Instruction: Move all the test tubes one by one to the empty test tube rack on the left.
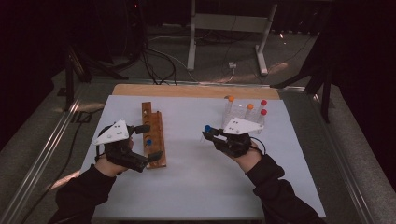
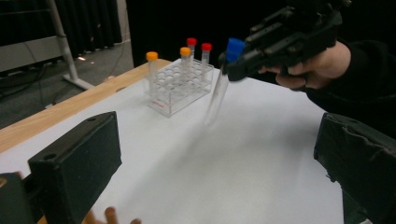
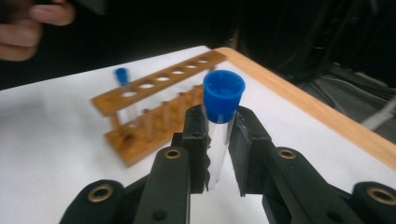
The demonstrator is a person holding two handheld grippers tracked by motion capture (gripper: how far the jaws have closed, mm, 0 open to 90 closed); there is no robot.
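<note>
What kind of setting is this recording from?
Probably a lab-style test bench: a clear plastic tube rack with capped tubes, a wooden test-tube rack, and a blue-capped tube on a white-covered table.

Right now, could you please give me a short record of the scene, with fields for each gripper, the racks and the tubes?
right gripper: shut on blue-capped tube, held above the table
left gripper: open, jaws either side of the wooden rack; contact unclear
wooden rack: holds one blue-capped tube, other holes empty
clear rack: two orange-capped tubes, two red-capped tubes
table: white sheet, wooden edge at the far side
</note>
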